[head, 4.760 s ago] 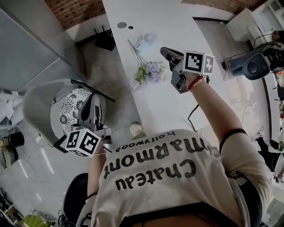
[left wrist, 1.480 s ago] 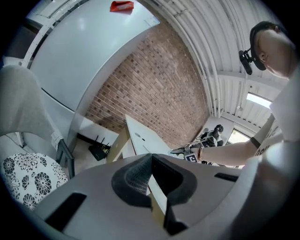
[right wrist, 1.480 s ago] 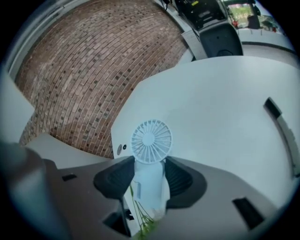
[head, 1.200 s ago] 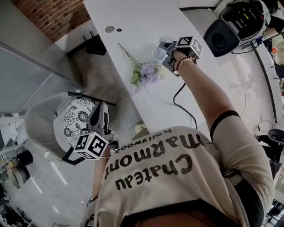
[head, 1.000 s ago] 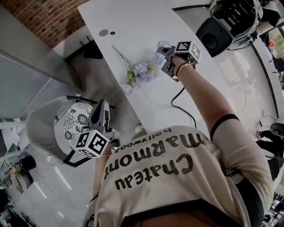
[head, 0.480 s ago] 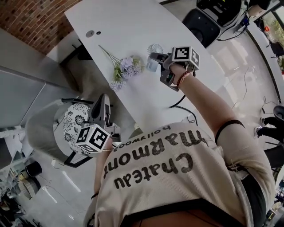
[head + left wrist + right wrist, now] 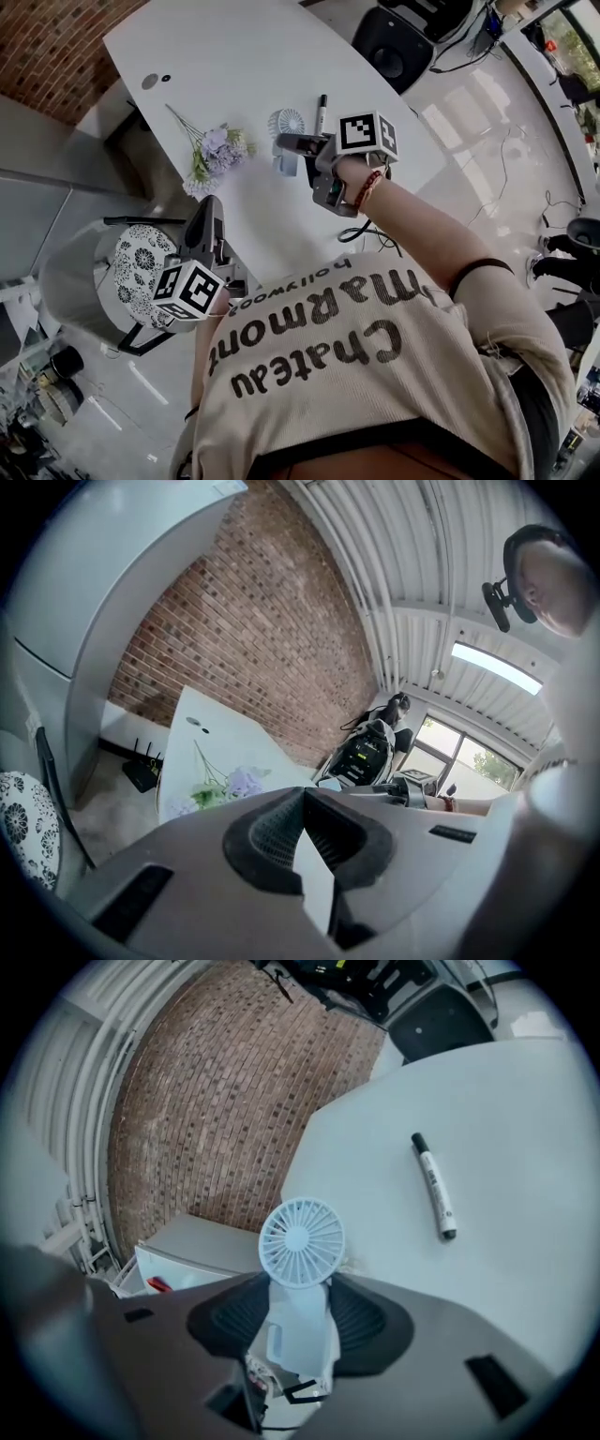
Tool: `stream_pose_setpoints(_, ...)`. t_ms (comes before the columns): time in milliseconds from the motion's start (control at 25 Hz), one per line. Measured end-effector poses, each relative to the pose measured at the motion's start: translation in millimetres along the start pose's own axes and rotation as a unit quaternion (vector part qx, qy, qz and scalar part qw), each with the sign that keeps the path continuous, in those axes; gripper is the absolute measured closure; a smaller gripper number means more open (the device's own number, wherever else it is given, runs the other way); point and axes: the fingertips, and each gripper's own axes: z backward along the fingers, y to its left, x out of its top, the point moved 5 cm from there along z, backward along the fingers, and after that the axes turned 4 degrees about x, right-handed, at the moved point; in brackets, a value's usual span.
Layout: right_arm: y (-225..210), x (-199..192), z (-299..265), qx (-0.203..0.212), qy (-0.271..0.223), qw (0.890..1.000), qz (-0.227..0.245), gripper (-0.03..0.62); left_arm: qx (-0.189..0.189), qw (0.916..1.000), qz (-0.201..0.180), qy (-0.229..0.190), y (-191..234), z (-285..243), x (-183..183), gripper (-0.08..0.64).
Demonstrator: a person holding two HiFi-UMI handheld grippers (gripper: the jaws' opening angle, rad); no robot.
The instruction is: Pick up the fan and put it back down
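The right gripper (image 7: 300, 1290) pinches the handle of the small white handheld fan (image 7: 302, 1239) between its jaws, with the round grille head upright above the pads. The fan is over the white table (image 7: 511, 1119), near a white marker pen with a black cap (image 7: 433, 1187). The left gripper (image 7: 302, 797) has its jaws pressed together on nothing, off the table's edge above a floral-patterned chair seat (image 7: 141, 272).

Flowers (image 7: 211, 155) lie on the table (image 7: 234, 56) left of the fan (image 7: 289, 123), marker (image 7: 321, 112) just to its right. The fan sits btwn the jaws of the right gripper (image 7: 286, 145), above the tabletop, w/ the left gripper (image 7: 210, 204) off the table's edge, beside the chair (image 7: 141, 272).
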Motion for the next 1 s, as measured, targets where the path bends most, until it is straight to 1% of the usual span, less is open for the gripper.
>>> stream_pose_setpoints(160,-7,4,21,0.003,0.021,1.0,0.017,0.383,-0.003,1.0,-0.001,0.002,-27,-22,-10,0.56)
stream_pose_setpoints(240,-13,11,39,0.006,0.027,0.999,0.023,0.383,-0.005,1.0,-0.001,0.002,-47,-34,-16,0.56)
stream_pose_setpoints(400,-28,30,79,0.015,0.033,0.999,0.02,0.383,-0.008,0.9999,-0.005,0.005,-91,-57,-31,0.56)
stream_pose_setpoints(520,-41,36,92,0.013,0.035,0.999,0.017,0.383,-0.01,0.9999,-0.004,0.004,-104,-67,-40,0.56)
stream_pose_setpoints(760,-54,47,103,0.006,0.028,0.999,0.025,0.383,-0.006,0.9999,-0.009,0.002,-110,-78,-48,0.56)
stream_pose_setpoints(920,-72,75,141,0.004,0.022,0.999,0.029,0.383,0.001,0.9999,-0.011,-0.001,-145,-98,-63,0.56)
stream_pose_setpoints(1000,-79,86,152,0.001,0.018,0.999,0.032,0.383,0.004,0.9999,-0.011,-0.003,-154,-106,-68,0.56)
